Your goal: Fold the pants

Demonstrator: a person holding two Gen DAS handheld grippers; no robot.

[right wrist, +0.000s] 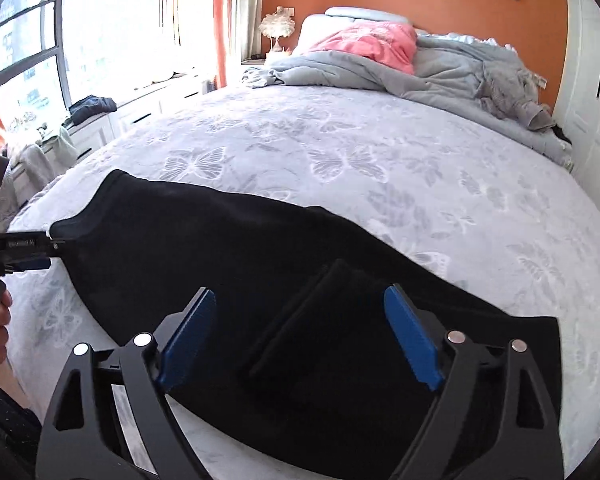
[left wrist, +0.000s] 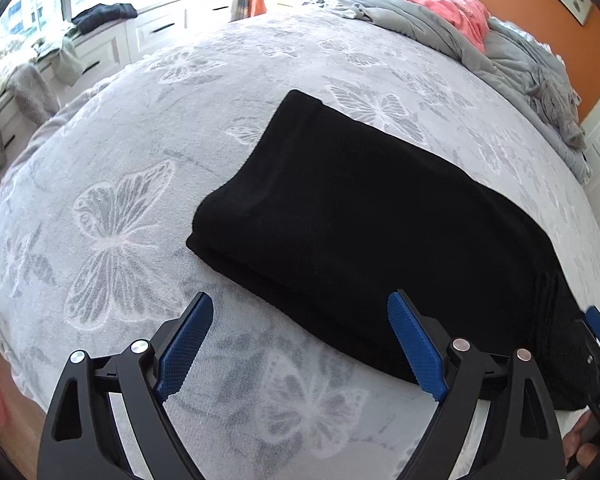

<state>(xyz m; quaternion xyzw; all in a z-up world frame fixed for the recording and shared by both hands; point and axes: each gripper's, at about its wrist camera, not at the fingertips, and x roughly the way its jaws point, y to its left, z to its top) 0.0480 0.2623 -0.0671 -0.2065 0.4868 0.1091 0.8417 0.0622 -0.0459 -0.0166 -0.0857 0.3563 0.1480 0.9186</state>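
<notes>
Black pants [left wrist: 360, 216] folded on bed [left wrist: 140, 160], left gripper [left wrist: 300, 344] wide, empty, right gripper [right wrist: 300, 340] wide above pants.

the pants [left wrist: 364, 216] are matt black cloth, soft-looking. bedspread [left wrist: 140, 168] is pale grey fabric with a woven butterfly pattern, slightly fuzzy. left gripper [left wrist: 300, 344] has matt black plastic arms, blue textured pads [left wrist: 414, 344] and shiny metal pins. at 12 o'clock, a rumpled grey quilt [right wrist: 420, 68].
</notes>
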